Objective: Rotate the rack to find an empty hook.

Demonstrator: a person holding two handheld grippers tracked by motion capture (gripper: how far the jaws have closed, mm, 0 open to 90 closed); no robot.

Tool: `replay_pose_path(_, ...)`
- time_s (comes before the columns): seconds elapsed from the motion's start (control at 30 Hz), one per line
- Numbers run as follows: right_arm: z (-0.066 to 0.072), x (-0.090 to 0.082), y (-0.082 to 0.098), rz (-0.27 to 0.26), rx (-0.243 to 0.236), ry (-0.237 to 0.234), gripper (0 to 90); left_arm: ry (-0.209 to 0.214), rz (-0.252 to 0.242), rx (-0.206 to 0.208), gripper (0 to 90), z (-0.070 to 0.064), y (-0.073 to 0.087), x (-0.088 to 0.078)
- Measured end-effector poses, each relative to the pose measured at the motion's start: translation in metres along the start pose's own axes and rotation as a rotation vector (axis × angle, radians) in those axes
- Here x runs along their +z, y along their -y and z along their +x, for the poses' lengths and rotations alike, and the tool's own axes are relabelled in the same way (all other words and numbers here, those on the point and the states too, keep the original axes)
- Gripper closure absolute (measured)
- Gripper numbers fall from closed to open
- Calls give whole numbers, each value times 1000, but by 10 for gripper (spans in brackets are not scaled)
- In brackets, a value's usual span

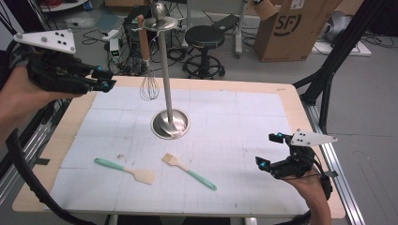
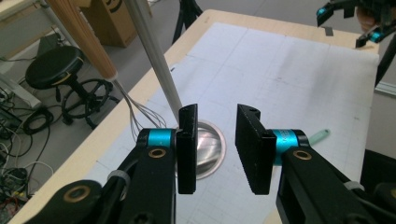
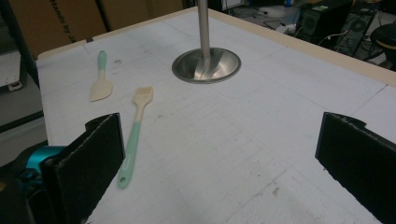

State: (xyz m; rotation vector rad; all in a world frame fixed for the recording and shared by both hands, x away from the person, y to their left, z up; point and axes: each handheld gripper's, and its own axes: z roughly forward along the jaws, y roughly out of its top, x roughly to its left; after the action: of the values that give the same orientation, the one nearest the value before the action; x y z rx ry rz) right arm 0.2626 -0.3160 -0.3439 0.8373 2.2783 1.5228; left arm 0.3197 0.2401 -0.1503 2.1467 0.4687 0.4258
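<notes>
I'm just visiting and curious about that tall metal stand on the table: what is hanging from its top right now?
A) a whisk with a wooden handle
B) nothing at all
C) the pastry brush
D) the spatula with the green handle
A: the whisk hangs by its wooden handle from the top of the stand, while the spatula and the brush lie flat on the table mat.

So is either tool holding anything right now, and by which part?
Nothing is held. The left tool is open and empty near the whisk hanging on the stand; the right tool is open over the mat.
</notes>
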Motion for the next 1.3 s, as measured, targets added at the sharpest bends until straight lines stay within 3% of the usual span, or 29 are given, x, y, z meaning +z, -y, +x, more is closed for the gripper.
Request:
replay_pose_path(0.1, 0, 1, 1, 2, 0, 0, 0, -4, 4, 1, 663, -2, 10, 0)
replay_pose_path(0.37, -1, 2, 2, 0, 5, -2, 0, 33, -50, 24, 631, -7, 30, -2)
replay_pose_path(0.57, -1, 1, 2, -1, 1, -2, 0, 35, -52, 25, 512, -14, 46, -1)
replay_pose_path(0.7, -1, 1, 2, 3, 8, -3, 0, 33, -76, 8, 352, -15, 58, 1)
replay_pose_path(0.8, 0, 2, 2, 8, 4, -5, 0, -1, -108, 13, 94, -17, 65, 3)
replay_pose_path(0.87, 0, 3, 2, 7, 3, -5, 0, -4, -138, 2, 22, -18, 70, 3)
replay_pose_path(1.03, -1, 2, 2, 6, 0, -4, 0, 11, -152, -34, 16, -17, 81, 6)
replay_pose_path(1.3, 1, 3, 1, 10, -2, -4, 0, 28, -132, -22, 16, -17, 91, 13)
